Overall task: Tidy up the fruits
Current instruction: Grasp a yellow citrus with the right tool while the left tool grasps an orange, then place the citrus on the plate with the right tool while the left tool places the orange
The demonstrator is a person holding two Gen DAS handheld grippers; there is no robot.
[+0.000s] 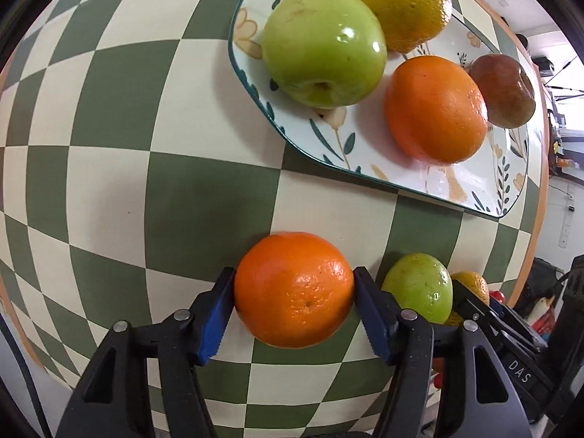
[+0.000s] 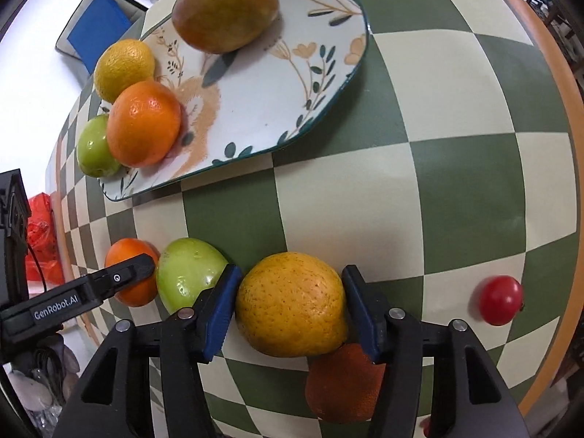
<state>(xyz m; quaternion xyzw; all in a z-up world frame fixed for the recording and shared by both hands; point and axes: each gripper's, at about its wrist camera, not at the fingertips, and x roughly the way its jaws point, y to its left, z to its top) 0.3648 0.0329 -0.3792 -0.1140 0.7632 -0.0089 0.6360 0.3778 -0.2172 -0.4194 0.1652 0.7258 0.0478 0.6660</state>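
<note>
Hiding beneath right tongs (image 2: 291, 304), an orange (image 2: 341, 383), half-covered

left gripper (image 1: 294, 292): jaws clamped on fruit | right gripper (image 2: 292, 303): jaws clamped on fruit

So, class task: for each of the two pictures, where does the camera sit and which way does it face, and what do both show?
Left wrist: sits behind the left gripper, facing forward over the checked table to the plate; its fingers clasp an orange.
Right wrist: sits behind the right gripper, facing the same plate; its fingers flank a yellow fruit.
Shared: plate, green apple, each other's gripper.
</note>
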